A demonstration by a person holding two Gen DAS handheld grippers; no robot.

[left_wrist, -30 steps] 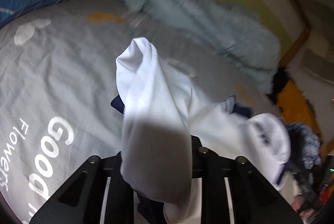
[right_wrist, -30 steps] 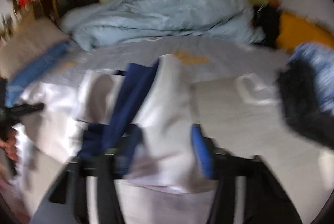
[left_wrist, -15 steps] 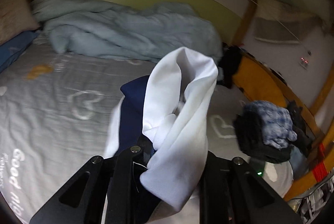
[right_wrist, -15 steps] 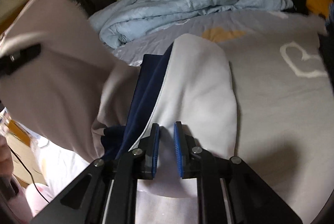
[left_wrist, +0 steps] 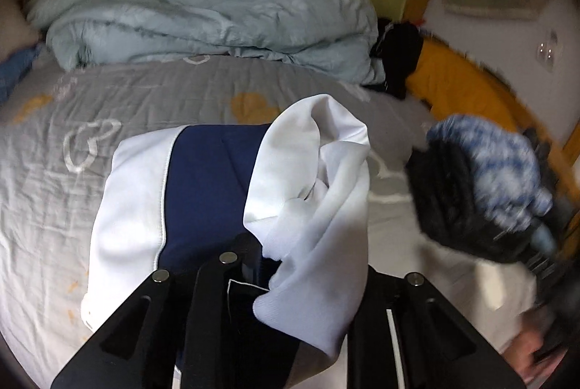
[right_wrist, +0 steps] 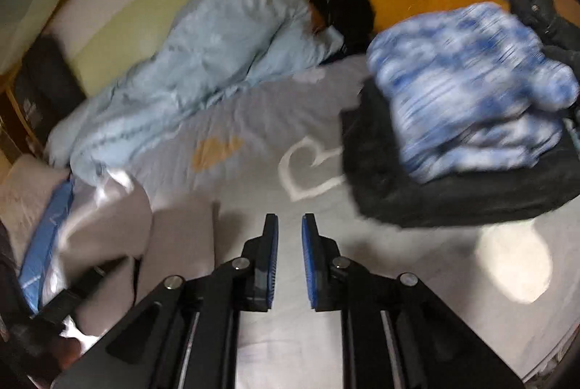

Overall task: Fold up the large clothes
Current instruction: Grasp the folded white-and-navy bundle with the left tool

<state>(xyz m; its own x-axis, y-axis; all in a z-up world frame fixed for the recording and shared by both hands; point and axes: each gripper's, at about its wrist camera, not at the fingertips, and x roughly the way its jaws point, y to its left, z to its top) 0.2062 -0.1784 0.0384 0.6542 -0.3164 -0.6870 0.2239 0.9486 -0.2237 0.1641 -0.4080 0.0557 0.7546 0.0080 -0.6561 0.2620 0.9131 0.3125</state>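
Two grippers work over the bed [left_wrist: 108,106]. The left gripper [left_wrist: 253,266] has its jaws clamped on a bunched fold of the white and navy garment [left_wrist: 203,179], which trails from the jaws down onto the grey sheet. The right gripper [right_wrist: 290,262] has narrow jaws with nothing between them, and hovers near the folded pile [right_wrist: 460,121]. To fold well, I judge the left should lay its edge flat and square, while the right smooths the slack before release.

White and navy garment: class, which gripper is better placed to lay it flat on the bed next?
Left. The left gripper grips the white and navy garment; the right gripper holds nothing.
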